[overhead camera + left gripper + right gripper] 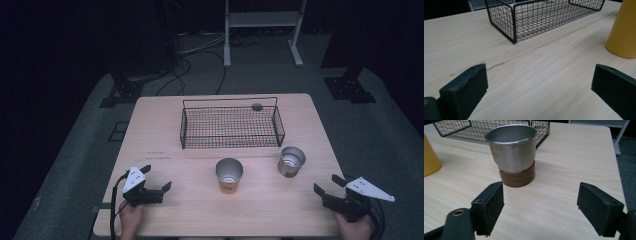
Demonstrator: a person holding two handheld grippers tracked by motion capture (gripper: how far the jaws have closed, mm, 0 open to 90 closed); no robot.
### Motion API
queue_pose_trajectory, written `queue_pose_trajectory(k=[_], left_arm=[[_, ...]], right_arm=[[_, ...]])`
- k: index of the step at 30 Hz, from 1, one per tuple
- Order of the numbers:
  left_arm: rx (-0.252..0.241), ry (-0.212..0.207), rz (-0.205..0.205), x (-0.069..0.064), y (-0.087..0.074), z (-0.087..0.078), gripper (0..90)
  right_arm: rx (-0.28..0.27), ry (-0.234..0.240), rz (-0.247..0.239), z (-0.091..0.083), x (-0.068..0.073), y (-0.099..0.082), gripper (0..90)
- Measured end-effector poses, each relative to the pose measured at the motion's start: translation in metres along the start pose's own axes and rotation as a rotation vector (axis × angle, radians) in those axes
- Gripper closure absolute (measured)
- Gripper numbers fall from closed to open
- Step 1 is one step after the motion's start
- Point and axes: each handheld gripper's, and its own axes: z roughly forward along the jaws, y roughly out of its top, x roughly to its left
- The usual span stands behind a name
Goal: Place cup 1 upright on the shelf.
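Your left tool (157,177) sits over the near left corner of the worktop (160,125), its jaws wide apart with nothing between them. In the left gripper view the left tool (539,82) looks across bare wood, with the wire basket (501,22) ahead and the yellow cup (624,32) off to one side, well clear of the jaws.

Your right tool (326,183) is at the near right corner, just at the worktop's edge, and its jaws also stand wide and hold nothing. In the right gripper view the right tool (540,202) faces the steel cup (511,152), which stands upright ahead of the jaws and slightly toward the left one, not touching either. A brown band (517,178) wraps the foot of that cup.

From above, the steel cup (291,161) stands right of centre, just in front of the near right corner of the wire basket (182,132). The yellow cup (229,175) stands upright near the middle of the worktop, mouth up, a little nearer to you than the steel one and apart from it. The basket lies along the far half of the worktop, its long side toward you
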Motion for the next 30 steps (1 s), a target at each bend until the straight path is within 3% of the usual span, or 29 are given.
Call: queue_pose_trajectory(k=[20,30], left_arm=[[-0.011,-0.007,0.001,0.000,0.000,0.000,0.0],[-0.014,-0.006,0.002,-0.001,0.000,-0.001,0.0]], right_arm=[[0.036,0.080,-0.041,0.011,0.020,0.011,12.3],[0.088,0.116,-0.078,0.032,0.030,0.026,3.2]])
